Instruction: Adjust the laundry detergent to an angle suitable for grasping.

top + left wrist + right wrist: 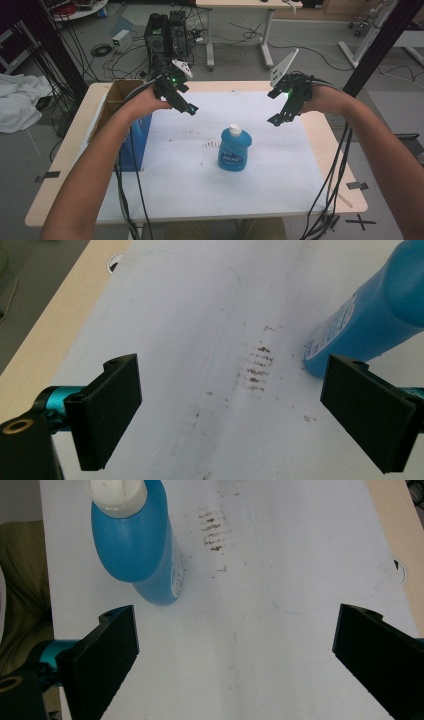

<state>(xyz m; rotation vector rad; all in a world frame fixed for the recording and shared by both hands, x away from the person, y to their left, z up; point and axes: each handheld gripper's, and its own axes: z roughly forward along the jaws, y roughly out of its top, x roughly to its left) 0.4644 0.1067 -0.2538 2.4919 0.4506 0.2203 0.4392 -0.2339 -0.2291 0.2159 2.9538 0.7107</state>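
Upright blue bottle, white cap

Floor: was grey, strewn with black cables; computer tower stood behind the table
Furniture: light wooden table under white sheet; second desk stood beyond
Light: was dim

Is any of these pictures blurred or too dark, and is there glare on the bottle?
High view: dim and a little soft, the bottle label unreadable, no strong glare. Left gripper view: bright and even, the jaws sharp, the bottle slightly soft at the frame's edge. Right gripper view: well lit, the white cap nearly washed out, only faint shadows on the sheet.
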